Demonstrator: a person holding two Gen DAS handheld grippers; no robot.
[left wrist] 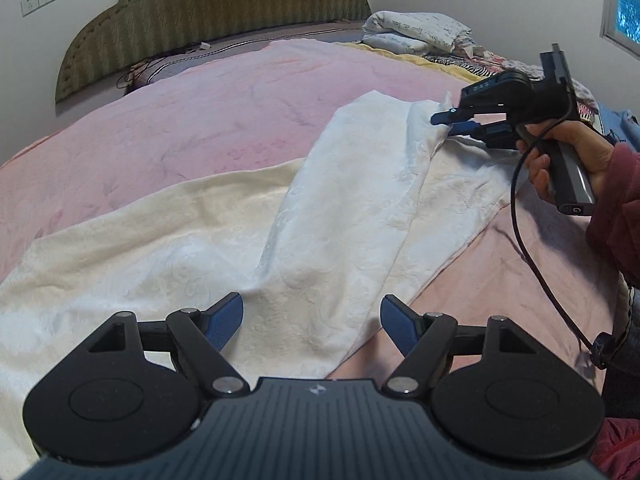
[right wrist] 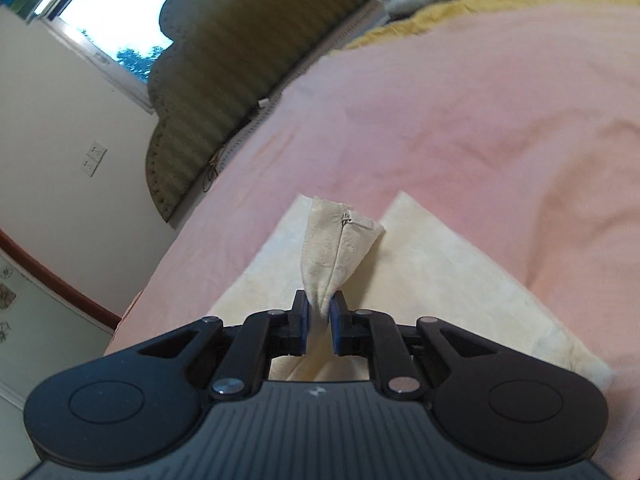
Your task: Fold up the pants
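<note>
Cream-white pants [left wrist: 328, 216] lie spread on the pink bedspread [left wrist: 192, 120], legs running from the near left towards the far right. One leg end is raised off the bed, its fabric bunched and folded over the other leg.

Right gripper [right wrist: 319, 312]: jaws closed on a pinched corner of the pants; the hem, with a seam and a loose thread visible, stands up beyond the blue pads [right wrist: 305, 320]. In the left wrist view the same gripper sits at the far right, clamped on the raised cloth and held by a hand [left wrist: 568, 152] in a dark red sleeve [left wrist: 616, 200]. A black cable [left wrist: 520, 208] hangs from it.

Left gripper [left wrist: 312, 316]: jaws standing wide apart above the near part of the pants; whether the pads touch the fabric cannot be told.

Beyond: a green padded headboard [left wrist: 208, 16] against a white wall, folded white bedding [left wrist: 416, 32] at the far right of the bed, wall sockets [left wrist: 38, 0] at left, a window [right wrist: 116, 12] in the right wrist view
</note>
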